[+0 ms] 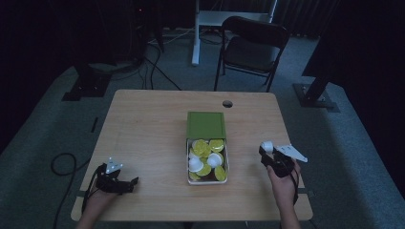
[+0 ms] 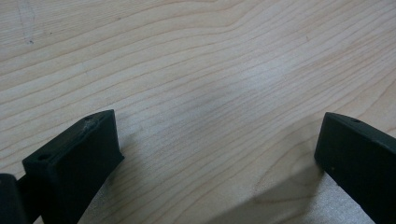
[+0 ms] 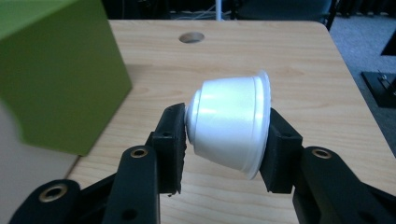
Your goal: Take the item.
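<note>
The surface [image 3: 299, 56] is seen as pale, matt wood with fine grain. The white capsule [image 3: 231, 123] appears smooth, glossy plastic, gripped by matt black plastic of the right claw [image 3: 228, 140].

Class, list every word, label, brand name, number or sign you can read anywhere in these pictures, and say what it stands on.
There are none to read.
Green box: plain faces, no print visible.
White capsule clamped in the right gripper: plain white, no lettering.
Yellow-green lids of the capsules in the box: too small and dim to show any print.
Wooden table: grain only.
</note>
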Demonstrator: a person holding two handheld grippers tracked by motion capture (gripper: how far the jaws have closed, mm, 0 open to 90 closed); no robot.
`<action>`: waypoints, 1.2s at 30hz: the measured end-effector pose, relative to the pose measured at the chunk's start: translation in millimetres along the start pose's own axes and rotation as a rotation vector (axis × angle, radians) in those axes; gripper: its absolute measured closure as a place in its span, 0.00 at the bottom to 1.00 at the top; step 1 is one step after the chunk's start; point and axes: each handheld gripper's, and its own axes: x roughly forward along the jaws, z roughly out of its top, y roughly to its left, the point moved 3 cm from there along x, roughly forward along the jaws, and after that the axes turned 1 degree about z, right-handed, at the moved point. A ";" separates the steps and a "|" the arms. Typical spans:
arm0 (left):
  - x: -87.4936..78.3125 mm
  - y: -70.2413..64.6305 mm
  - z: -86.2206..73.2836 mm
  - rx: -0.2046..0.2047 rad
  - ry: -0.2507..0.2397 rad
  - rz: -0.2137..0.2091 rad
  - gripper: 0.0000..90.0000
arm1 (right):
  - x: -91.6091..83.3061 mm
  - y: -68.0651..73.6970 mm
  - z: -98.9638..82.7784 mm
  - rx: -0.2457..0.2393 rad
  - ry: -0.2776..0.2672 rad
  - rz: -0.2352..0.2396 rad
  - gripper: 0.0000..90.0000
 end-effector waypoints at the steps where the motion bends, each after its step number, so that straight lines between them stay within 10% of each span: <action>1: 0.0 0.0 0.0 0.000 0.000 0.000 0.00 | 1.1 -1.9 -1.6 0.003 0.005 -0.005 0.63; 36: 0.0 -0.1 0.0 -0.001 -0.001 0.000 0.00 | 28.3 -25.6 -40.7 0.035 0.140 -0.053 0.63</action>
